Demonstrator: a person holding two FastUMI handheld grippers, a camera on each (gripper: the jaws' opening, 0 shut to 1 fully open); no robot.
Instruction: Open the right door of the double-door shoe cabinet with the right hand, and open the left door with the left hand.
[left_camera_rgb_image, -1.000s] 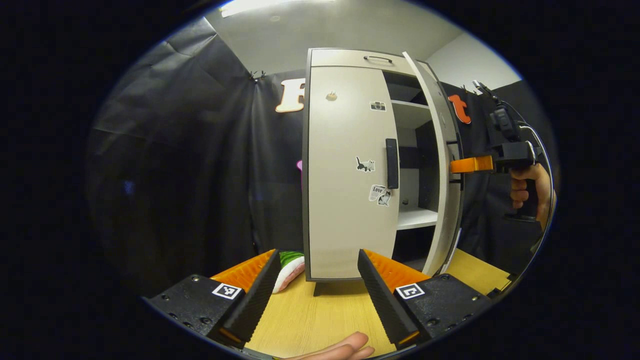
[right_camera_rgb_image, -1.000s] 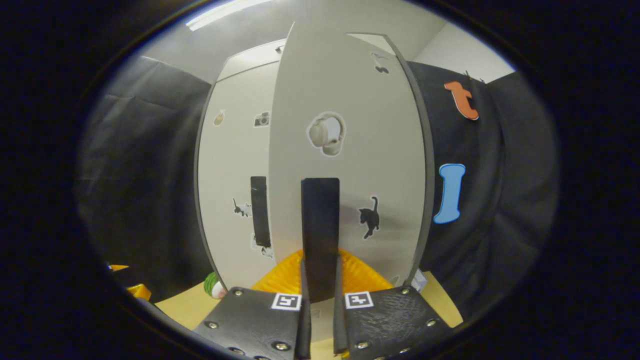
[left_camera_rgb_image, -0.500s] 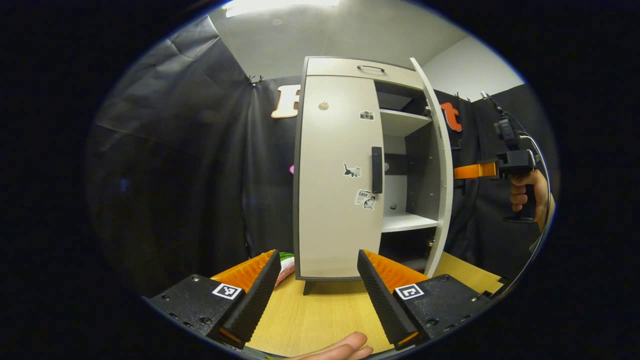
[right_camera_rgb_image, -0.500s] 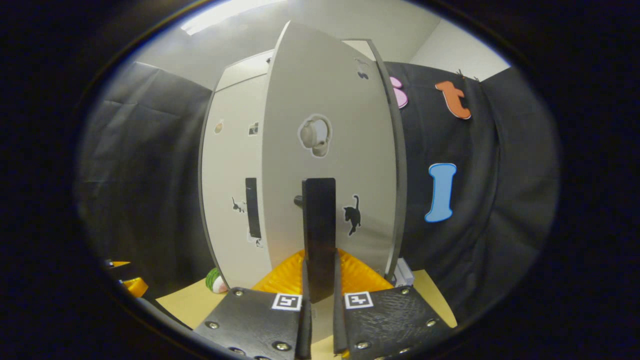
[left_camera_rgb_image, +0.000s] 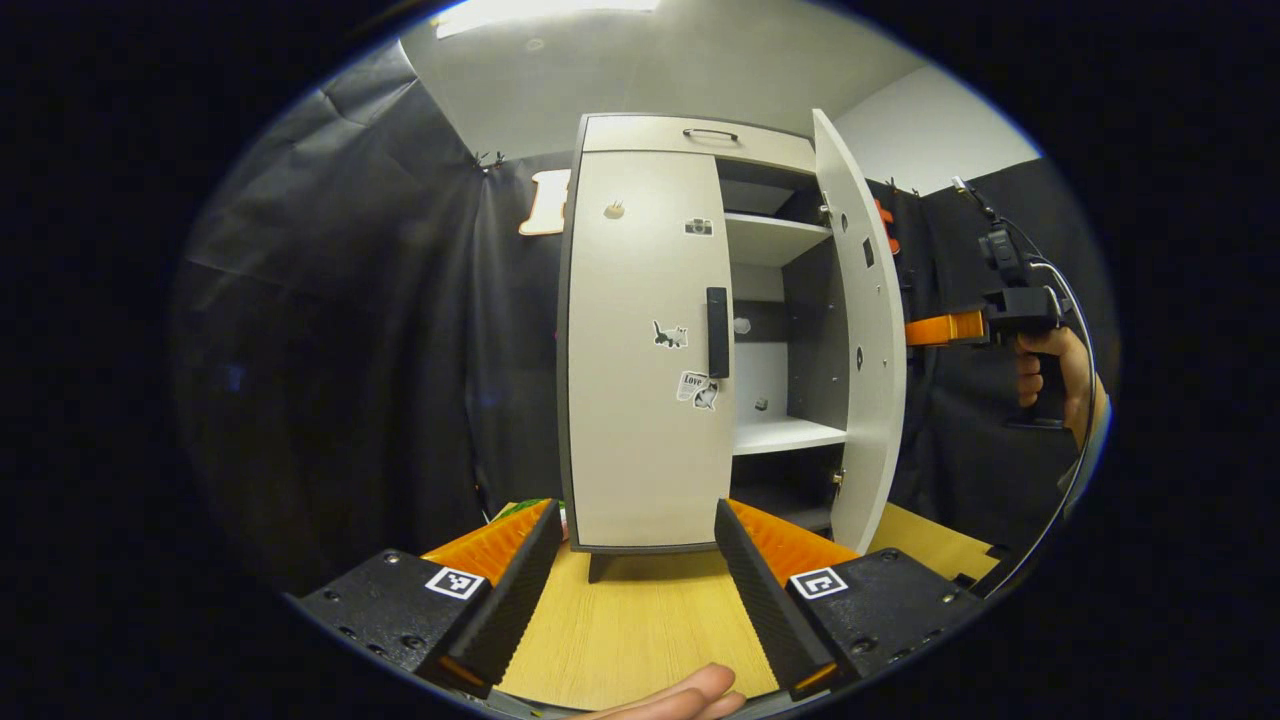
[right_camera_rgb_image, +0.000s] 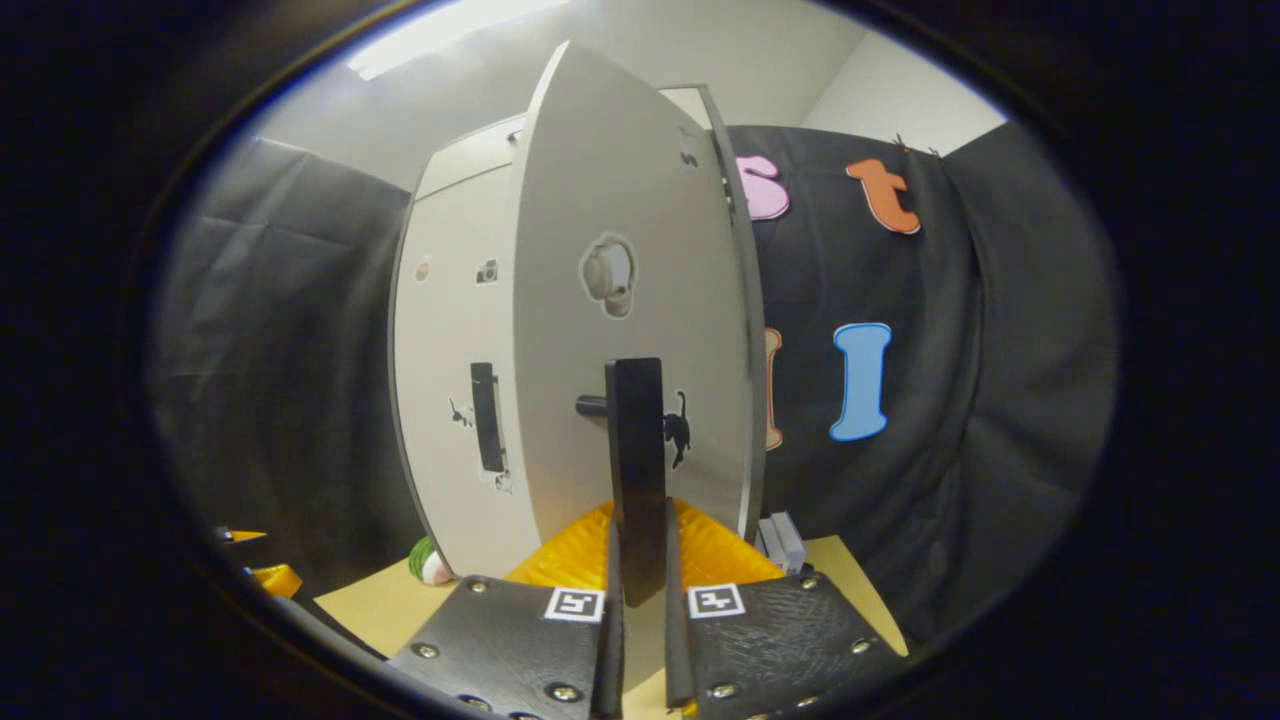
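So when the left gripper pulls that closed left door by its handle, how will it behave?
The left door is a flat rigid panel, so it should swing stiffly rather than flex. Its handle sits far from the hinge side, so pulling probably takes little force. The tall cabinet might shift slightly.

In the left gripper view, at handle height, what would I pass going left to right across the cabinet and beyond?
Black cloth → cat sticker → left door handle → open shelves → right door → right tongs → hand.

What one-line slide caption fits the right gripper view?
Right hand-held gripper clamps the black handle of the swung-open right door; left door shut.
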